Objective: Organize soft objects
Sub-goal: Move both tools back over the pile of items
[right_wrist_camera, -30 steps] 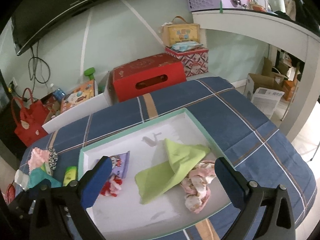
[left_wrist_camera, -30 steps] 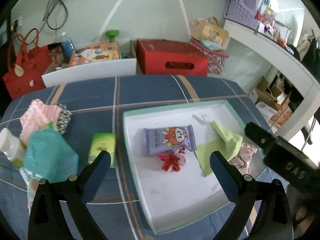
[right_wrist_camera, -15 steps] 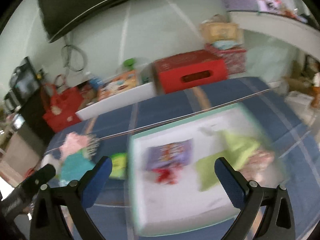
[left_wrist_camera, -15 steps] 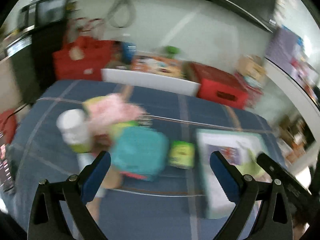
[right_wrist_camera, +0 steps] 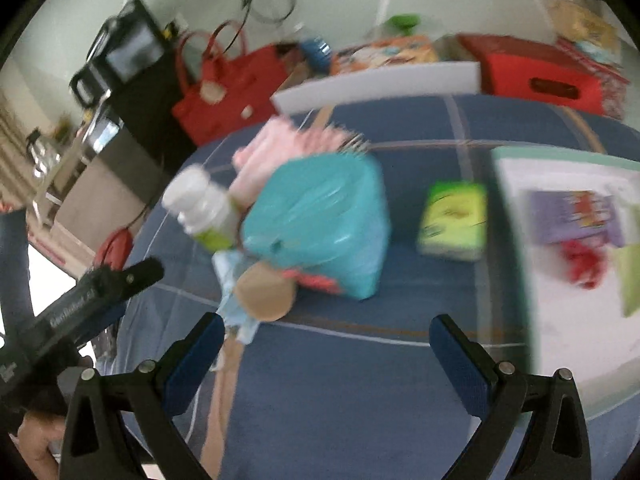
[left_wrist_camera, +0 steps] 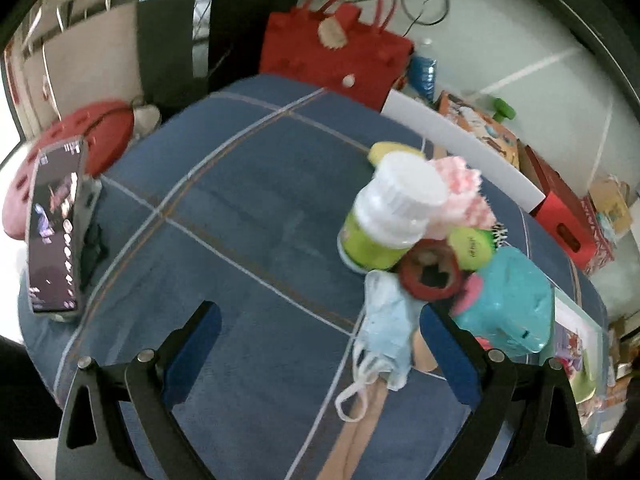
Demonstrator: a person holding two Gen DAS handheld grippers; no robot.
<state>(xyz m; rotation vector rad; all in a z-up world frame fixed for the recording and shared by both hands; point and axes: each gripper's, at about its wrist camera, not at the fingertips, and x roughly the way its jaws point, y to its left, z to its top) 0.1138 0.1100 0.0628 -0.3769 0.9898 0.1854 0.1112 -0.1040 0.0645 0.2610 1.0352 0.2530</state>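
Note:
A pile of objects lies on the blue checked tablecloth: a light blue face mask (left_wrist_camera: 386, 322), a teal soft pack (left_wrist_camera: 506, 306), a pink knitted cloth (left_wrist_camera: 460, 196), a white-capped green bottle (left_wrist_camera: 390, 216) and a red ring-shaped roll (left_wrist_camera: 430, 276). My left gripper (left_wrist_camera: 320, 344) is open and empty, just left of the mask. My right gripper (right_wrist_camera: 326, 354) is open and empty, in front of the teal pack (right_wrist_camera: 320, 216) and a green packet (right_wrist_camera: 454, 220). The white tray (right_wrist_camera: 568, 312) at the right holds a purple packet (right_wrist_camera: 576, 216), a red item (right_wrist_camera: 582, 262) and a green cloth.
A phone (left_wrist_camera: 56, 224) stands at the table's left edge. A red bag (left_wrist_camera: 340, 56), a white board (left_wrist_camera: 460, 144) and red boxes (right_wrist_camera: 536, 76) lie behind the table. The left gripper's body (right_wrist_camera: 76, 312) shows at the lower left of the right wrist view.
Both grippers have swung left, away from the tray and toward the pile. The left one now faces the mask and bottle. Both stay open.

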